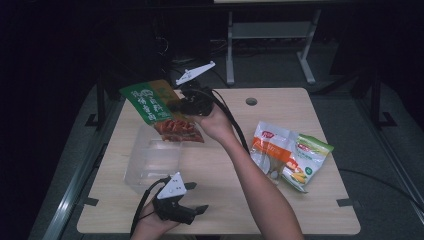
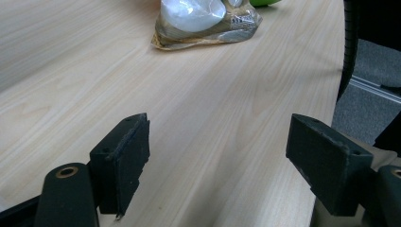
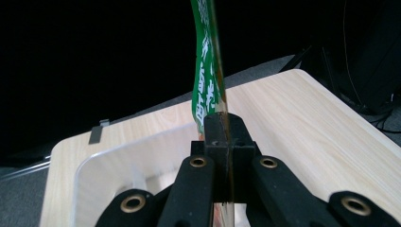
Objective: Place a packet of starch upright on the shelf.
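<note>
From the high view, the right gripper holds a green-and-red snack bag in the air above the far end of a clear plastic bin, which stands toward the left edge of the table; the bag hangs tilted, its red lower part just over the bin's far rim. The step in hand looks like lowering the bag into the bin, so the bag should be centred over the opening before it goes down, and let go only once its bottom is inside the walls. The left gripper rests near the table's near edge, just beside the bin's near corner, and two more snack bags lie toward the right edge. In the left gripper view, its jaws stand wide apart with nothing between them above bare table. In the right gripper view, the jaws are clamped tight on the thin edge of the snack bag, with the bin directly below, so a straight descent should do.
</note>
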`<move>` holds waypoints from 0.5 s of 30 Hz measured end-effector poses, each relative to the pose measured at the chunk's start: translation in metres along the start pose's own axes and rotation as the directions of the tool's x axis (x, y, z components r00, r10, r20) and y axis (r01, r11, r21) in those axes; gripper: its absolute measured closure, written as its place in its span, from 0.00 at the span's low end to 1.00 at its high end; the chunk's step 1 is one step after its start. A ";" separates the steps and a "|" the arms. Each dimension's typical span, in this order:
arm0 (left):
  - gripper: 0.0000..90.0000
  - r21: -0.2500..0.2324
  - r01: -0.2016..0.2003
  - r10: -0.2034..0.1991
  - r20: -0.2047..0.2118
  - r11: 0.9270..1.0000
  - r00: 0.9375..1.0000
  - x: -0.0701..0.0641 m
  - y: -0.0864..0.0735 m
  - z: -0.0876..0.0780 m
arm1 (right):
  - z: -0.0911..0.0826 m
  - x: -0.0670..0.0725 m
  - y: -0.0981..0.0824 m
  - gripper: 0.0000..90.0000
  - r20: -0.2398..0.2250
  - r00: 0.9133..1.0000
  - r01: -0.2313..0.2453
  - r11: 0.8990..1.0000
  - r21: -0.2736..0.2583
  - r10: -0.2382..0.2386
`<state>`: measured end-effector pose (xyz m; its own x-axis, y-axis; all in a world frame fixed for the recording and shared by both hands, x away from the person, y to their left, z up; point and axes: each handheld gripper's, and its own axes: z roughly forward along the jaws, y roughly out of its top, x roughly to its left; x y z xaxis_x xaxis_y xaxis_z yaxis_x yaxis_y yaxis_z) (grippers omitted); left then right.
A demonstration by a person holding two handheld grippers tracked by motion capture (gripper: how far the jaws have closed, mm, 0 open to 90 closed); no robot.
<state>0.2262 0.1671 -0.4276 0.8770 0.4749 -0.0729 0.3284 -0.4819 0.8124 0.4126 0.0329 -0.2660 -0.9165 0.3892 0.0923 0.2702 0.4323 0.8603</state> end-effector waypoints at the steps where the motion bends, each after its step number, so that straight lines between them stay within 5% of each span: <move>1: 0.24 0.005 -0.012 0.012 -0.001 1.000 1.000 -0.001 0.001 0.000 | 0.004 0.000 0.001 1.00 0.002 1.000 -0.008 1.000 -0.004 0.008; 3: 0.24 0.007 -0.036 0.036 -0.010 0.999 0.999 -0.001 0.002 0.000 | 0.014 -0.002 0.001 1.00 0.002 1.000 -0.019 1.000 -0.010 0.019; 15: 0.24 0.011 -0.036 0.036 -0.012 0.999 0.999 0.001 -0.002 -0.004 | 0.066 -0.011 -0.008 1.00 -0.025 0.995 -0.098 0.995 -0.034 0.097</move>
<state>0.2249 0.1716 -0.4266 0.8841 0.4659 -0.0366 0.3005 -0.5066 0.8081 0.4397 0.0792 -0.3075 -0.8930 0.4087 0.1883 0.3487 0.3640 0.8637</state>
